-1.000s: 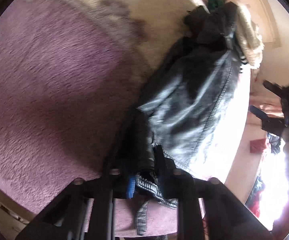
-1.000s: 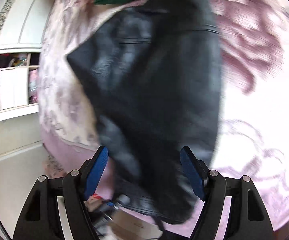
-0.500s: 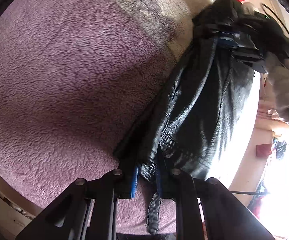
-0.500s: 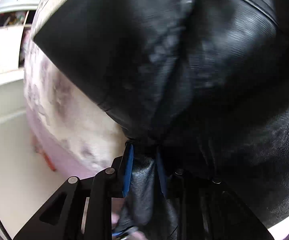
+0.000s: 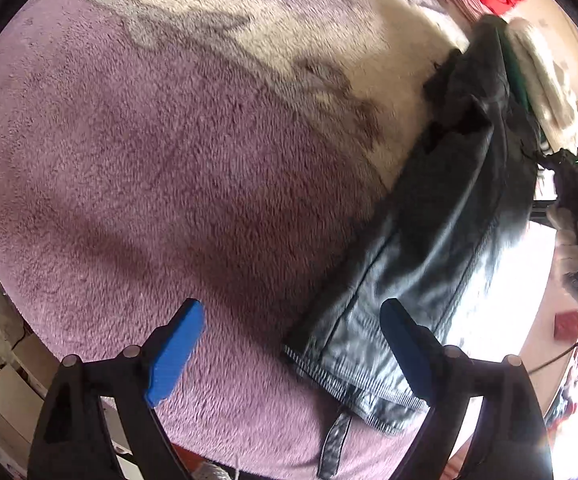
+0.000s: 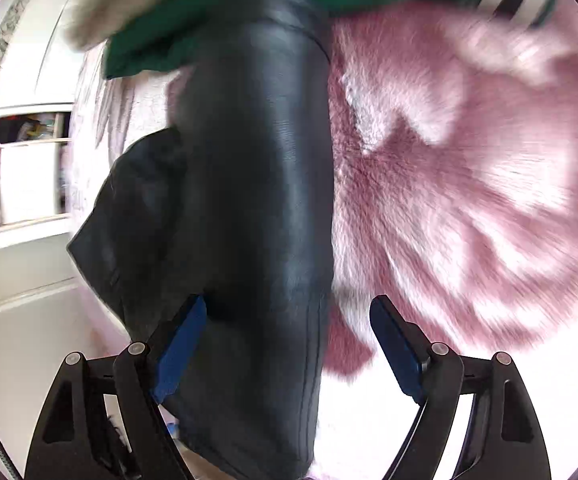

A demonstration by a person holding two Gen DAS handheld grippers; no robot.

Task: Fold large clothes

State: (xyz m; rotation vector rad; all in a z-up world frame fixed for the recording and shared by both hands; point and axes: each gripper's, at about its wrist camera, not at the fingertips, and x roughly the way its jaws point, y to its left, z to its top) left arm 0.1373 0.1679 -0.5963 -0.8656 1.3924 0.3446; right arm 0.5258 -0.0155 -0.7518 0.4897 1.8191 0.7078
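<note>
Both sets of jaws are standing wide open now, where half a second ago each was pinched tight on the black leather jacket (image 5: 429,264); we are reading that as a release, the fold just laid down. Nearest us, the left gripper (image 5: 293,344) is holding nothing, its blue pads spread over the purple plush blanket (image 5: 149,168) with the jacket's stitched hem lying just beside the right-hand pad and a loose strap (image 5: 333,444) trailing off toward the blanket's edge. The right gripper (image 6: 285,344) is likewise gripping nothing, hovering over the jacket, which is lying as a long narrow band on the blanket. Farther off, the band is running toward a green garment (image 6: 225,20) and a pale fluffy one (image 5: 545,88), the green one overlapping its far end. We are judging the lengthwise fold made and a crosswise fold remaining
</note>
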